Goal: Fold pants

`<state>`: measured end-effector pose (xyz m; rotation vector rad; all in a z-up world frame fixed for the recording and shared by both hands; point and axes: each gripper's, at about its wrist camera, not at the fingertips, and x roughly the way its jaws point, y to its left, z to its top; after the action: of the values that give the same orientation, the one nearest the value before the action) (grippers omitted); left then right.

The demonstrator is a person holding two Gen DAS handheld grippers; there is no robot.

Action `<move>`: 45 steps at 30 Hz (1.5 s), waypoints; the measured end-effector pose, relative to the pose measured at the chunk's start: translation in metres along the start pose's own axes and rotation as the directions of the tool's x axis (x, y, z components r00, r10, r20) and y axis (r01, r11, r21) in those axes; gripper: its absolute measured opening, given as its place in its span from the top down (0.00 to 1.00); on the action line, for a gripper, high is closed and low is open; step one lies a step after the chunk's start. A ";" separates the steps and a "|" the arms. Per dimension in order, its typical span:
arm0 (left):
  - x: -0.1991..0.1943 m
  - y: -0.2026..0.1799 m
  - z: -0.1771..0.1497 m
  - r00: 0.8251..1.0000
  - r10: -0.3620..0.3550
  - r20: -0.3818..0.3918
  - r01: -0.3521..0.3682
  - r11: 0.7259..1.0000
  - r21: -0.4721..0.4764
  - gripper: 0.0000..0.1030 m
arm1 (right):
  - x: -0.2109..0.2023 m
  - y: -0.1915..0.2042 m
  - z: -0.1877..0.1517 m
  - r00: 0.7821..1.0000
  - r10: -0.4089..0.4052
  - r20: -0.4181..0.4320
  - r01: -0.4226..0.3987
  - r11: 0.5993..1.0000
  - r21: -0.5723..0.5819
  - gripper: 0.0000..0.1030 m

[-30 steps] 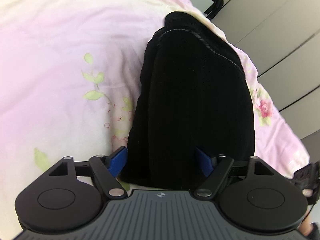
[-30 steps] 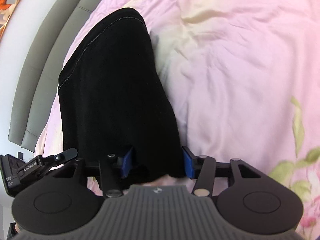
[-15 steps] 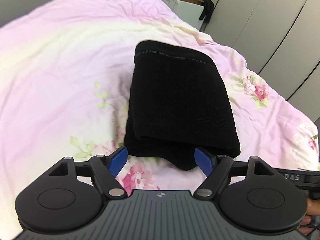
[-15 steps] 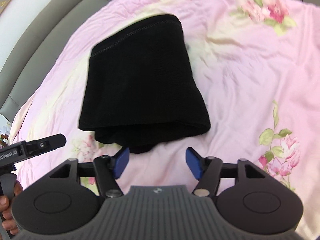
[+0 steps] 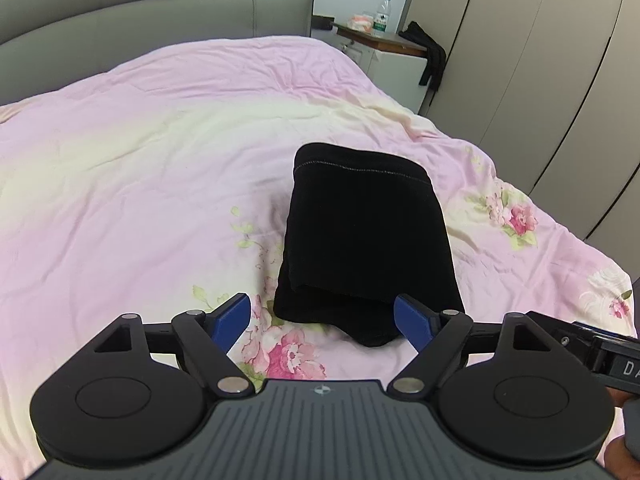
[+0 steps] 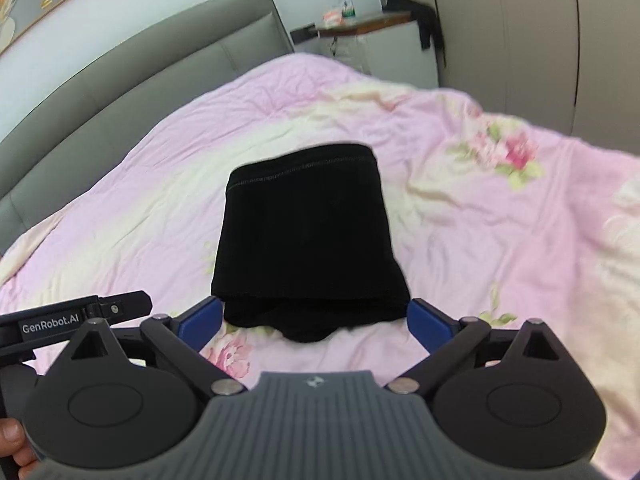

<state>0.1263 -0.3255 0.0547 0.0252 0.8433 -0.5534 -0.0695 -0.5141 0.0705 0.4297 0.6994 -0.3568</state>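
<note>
The black pants (image 5: 366,236) lie folded into a compact stack on the pink floral bedspread (image 5: 140,184), stitched hem at the far end. My left gripper (image 5: 324,316) hovers above and in front of the stack's near edge, its jaws opening wide, nothing between the blue pads. In the right wrist view the same pants (image 6: 308,236) lie ahead. My right gripper (image 6: 316,318) is raised clear of them, its jaws opening, pads empty. Each gripper's body shows at the other view's lower edge.
A grey padded headboard (image 5: 160,16) closes the far side of the bed. A nightstand (image 5: 380,44) with a bottle and a dark garment hanging off it stands at the far right, beside tall wardrobe doors (image 5: 540,60). A hand (image 6: 12,444) holds the left handle.
Both grippers lifted up and back from the stack's near edge. The right jaws, earlier narrow around the cloth, spread wide and let go. The pants stay folded on the bed.
</note>
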 end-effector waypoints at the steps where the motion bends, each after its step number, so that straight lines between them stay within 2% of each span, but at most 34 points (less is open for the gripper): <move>1: -0.005 -0.001 0.000 1.000 0.006 0.011 -0.006 1.000 0.003 0.07 | -0.008 0.005 0.000 1.000 -0.009 0.024 0.009 1.000 -0.014 0.07; 4: -0.017 -0.005 -0.002 0.999 0.009 0.039 -0.009 1.000 0.010 0.05 | -0.028 0.015 -0.002 0.997 -0.024 0.069 0.026 0.999 -0.035 0.05; 7: -0.023 -0.012 -0.003 0.999 0.021 0.031 -0.023 0.999 0.041 0.05 | -0.038 0.022 -0.007 0.994 -0.049 0.095 0.052 0.998 -0.035 0.05; 10: -0.028 -0.017 -0.006 0.997 0.062 0.040 -0.065 0.996 0.066 0.05 | -0.041 0.026 -0.011 0.992 -0.091 0.084 0.093 0.995 -0.025 0.05; 14: -0.033 -0.019 -0.008 0.997 0.064 0.035 -0.066 0.995 0.071 0.05 | -0.045 0.030 -0.017 0.990 -0.122 0.074 0.124 0.992 -0.025 0.05; 18: -0.035 -0.022 -0.012 0.996 0.080 0.033 -0.083 0.993 0.084 0.05 | -0.048 0.032 -0.020 0.989 -0.125 0.075 0.128 0.991 -0.031 0.05; 45: -0.043 -0.027 -0.017 0.997 0.066 0.038 -0.069 0.994 0.086 0.05 | -0.053 0.029 -0.025 0.989 -0.131 0.071 0.133 0.991 -0.022 0.05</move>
<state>0.0793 -0.3252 0.0791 0.1229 0.7814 -0.5256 -0.1073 -0.4678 0.0969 0.3446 0.6658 -0.4842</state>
